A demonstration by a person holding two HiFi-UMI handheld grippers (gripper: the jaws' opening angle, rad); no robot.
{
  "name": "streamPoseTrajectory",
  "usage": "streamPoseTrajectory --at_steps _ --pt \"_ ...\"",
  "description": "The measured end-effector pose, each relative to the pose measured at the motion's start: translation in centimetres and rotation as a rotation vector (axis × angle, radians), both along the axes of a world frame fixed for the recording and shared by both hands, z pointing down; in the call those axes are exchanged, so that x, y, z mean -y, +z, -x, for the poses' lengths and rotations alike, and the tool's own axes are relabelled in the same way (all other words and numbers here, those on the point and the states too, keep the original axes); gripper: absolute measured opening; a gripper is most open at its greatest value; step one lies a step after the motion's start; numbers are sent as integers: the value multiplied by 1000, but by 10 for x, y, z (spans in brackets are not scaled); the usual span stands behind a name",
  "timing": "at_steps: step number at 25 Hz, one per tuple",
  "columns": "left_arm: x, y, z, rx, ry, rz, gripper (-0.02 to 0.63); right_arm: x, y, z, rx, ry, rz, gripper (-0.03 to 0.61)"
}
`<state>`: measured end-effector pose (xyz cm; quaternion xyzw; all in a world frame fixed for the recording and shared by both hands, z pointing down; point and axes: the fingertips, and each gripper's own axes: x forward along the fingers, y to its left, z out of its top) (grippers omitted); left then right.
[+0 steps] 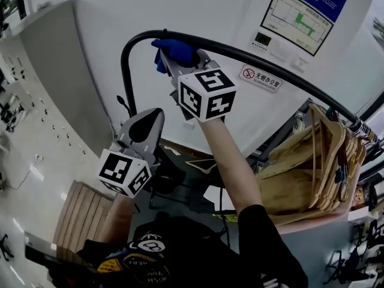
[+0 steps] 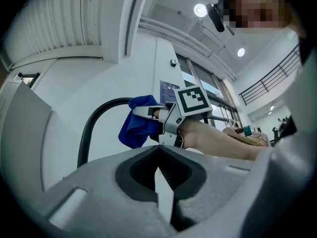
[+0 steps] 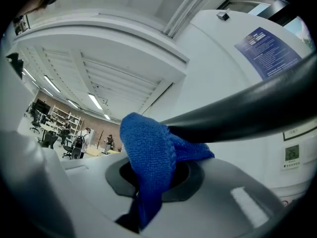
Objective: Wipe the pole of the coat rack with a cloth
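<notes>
The coat rack's black pole [image 1: 128, 59] bends up and runs right as a rail. A blue cloth [image 1: 173, 50] lies over the top of the bend, and my right gripper [image 1: 180, 57] is shut on it, pressing it to the pole. In the right gripper view the cloth [image 3: 148, 152] bunches between the jaws under the pole [image 3: 247, 110]. My left gripper [image 1: 150, 117] hangs lower left of the bend, shut and empty, apart from the pole. In the left gripper view, its closed jaws [image 2: 158, 155] point at the cloth [image 2: 134, 127], the right gripper [image 2: 151, 112] and the pole [image 2: 89, 130].
Several wooden hangers [image 1: 318, 155] hang packed at the rail's right end. A white wall with a no-smoking sign [image 1: 261, 77] and a poster [image 1: 300, 14] stands close behind the rail. A slatted wooden board [image 1: 84, 212] lies on the floor at lower left.
</notes>
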<state>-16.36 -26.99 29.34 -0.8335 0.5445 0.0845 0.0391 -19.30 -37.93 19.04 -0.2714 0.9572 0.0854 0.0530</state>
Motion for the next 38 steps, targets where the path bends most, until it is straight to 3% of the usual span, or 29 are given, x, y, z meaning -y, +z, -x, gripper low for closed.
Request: streamPoseTrajectory --at_steps 4,8,19,28,31,33,38 --pt "3 0 -12 0 35 4 2 -3 1 -15 -8 4 -3 55" --pt "13 1 -34 1 99 7 3 -2 0 -65 6 76 -11 55" --pt "23 -2 -171 17 441 -10 3 -9 -6 -320 65 541 -20 55" --pt "15 -3 -220 19 556 -14 2 -20 -7 -478 49 882 -5 55" --pt "14 -2 -221 22 554 -13 2 -25 -8 -495 51 921 -6 57" --pt "13 0 -216 22 538 -11 2 -26 -8 -484 37 916 -17 55" --pt "15 1 -184 31 445 -13 3 -15 -6 -401 7 760 -53 55"
